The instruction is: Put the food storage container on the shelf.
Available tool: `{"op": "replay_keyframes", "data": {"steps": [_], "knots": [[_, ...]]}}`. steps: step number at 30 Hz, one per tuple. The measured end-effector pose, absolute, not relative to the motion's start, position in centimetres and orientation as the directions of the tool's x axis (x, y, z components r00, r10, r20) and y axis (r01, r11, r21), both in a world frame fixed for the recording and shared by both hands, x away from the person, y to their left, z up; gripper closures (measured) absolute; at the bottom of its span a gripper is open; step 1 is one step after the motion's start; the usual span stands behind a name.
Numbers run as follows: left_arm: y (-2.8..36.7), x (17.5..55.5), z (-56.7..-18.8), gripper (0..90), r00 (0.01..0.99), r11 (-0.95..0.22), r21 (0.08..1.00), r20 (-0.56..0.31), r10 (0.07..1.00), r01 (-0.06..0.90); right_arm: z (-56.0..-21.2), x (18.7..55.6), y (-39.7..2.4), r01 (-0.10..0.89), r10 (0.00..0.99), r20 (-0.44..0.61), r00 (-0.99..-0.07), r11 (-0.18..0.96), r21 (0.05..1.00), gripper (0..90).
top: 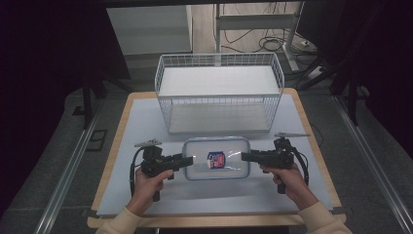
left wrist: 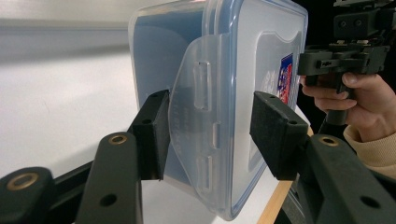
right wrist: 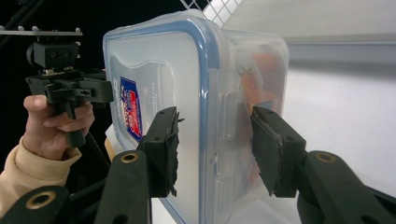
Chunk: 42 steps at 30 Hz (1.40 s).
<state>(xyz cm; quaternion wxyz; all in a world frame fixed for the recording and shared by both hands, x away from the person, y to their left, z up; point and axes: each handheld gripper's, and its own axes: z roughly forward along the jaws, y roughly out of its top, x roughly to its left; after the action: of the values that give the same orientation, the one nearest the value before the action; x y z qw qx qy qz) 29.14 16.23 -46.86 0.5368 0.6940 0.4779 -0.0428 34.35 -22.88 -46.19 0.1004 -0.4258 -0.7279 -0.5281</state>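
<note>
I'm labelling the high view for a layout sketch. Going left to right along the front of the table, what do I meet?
Left tool → clear lidded container with its label → right tool. The wire basket sits farther back, behind the container.

A lab-like recording room: dark curtains (top: 44, 73), floor rails (top: 68, 170), loose cables (top: 263, 44) behind a covered table (top: 146, 117).

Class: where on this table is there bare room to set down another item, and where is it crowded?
Bare: the mat left of the wire basket, the strip right of it, and the near strip. Crowded: the middle, where the left gripper and right gripper flank the plastic box.
</note>
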Motion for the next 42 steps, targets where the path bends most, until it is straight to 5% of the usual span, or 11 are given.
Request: {"op": "replay_keyframes", "data": {"steps": [42], "knots": [[15.9,32.4,-37.9,49.1,0.613,0.023,0.787,-0.498,0.613,0.616,-37.0,36.7,-23.2,0.587,0.525,0.473,-0.708,0.064,0.807,52.3]]}}
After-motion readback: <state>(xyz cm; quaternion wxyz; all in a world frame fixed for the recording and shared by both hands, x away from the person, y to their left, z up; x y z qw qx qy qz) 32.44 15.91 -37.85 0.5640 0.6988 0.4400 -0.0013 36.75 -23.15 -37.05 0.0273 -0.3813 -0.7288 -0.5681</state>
